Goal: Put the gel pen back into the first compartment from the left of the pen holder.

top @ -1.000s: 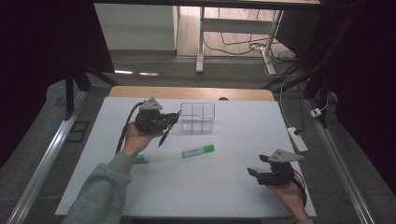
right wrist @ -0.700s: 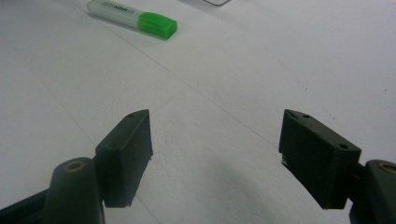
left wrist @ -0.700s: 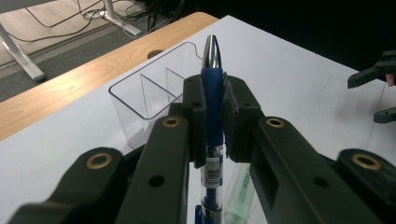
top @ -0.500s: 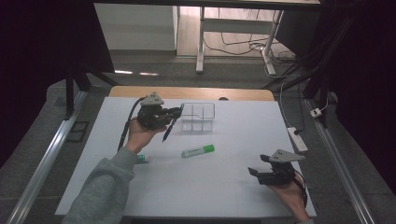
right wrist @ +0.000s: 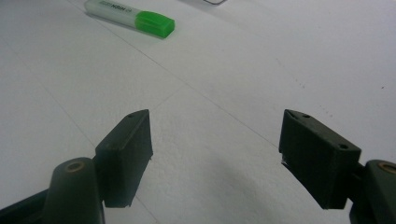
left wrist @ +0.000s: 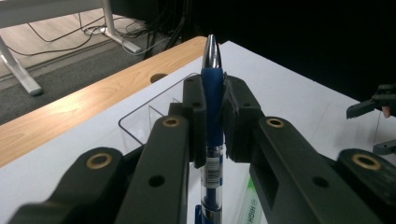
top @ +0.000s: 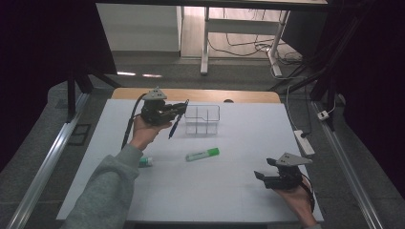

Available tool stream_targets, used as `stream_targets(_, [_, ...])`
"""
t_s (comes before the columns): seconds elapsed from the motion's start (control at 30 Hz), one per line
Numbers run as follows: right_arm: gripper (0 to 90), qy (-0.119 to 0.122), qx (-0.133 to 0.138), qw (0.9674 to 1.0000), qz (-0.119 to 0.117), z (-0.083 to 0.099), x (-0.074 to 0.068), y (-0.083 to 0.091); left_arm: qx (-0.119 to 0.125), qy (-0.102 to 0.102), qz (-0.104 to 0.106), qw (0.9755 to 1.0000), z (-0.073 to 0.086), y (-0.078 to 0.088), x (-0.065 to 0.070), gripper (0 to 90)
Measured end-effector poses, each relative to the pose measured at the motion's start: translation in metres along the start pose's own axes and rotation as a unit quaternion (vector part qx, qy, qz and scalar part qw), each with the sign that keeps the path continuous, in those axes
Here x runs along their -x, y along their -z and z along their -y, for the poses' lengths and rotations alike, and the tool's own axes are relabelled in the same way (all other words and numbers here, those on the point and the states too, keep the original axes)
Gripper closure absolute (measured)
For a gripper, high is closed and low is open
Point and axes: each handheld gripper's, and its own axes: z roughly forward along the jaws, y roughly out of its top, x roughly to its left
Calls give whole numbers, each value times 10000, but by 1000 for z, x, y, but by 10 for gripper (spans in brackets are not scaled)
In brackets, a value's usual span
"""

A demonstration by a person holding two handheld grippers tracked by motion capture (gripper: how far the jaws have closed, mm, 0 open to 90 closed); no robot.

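Fingers of the left gripper [left wrist: 212,116] clamp a blue pen [left wrist: 211,93] bearing a barcode label, beside the clear organizer [top: 202,119]. Right gripper [right wrist: 215,154] fingers stand wide. "HIGH" shows on the green highlighter [left wrist: 250,203].

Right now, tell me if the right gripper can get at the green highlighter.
Probably yes. The right gripper has its jaws open and empty, and only bare table lies between it and the green highlighter. The left gripper holds the blue pen elsewhere.
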Motion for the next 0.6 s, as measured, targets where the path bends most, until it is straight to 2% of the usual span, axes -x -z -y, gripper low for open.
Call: stream_targets(0.6, [249,-15,-20,10000,12,1,1,1,141,23,-64,9999,-13,-13,-6,794])
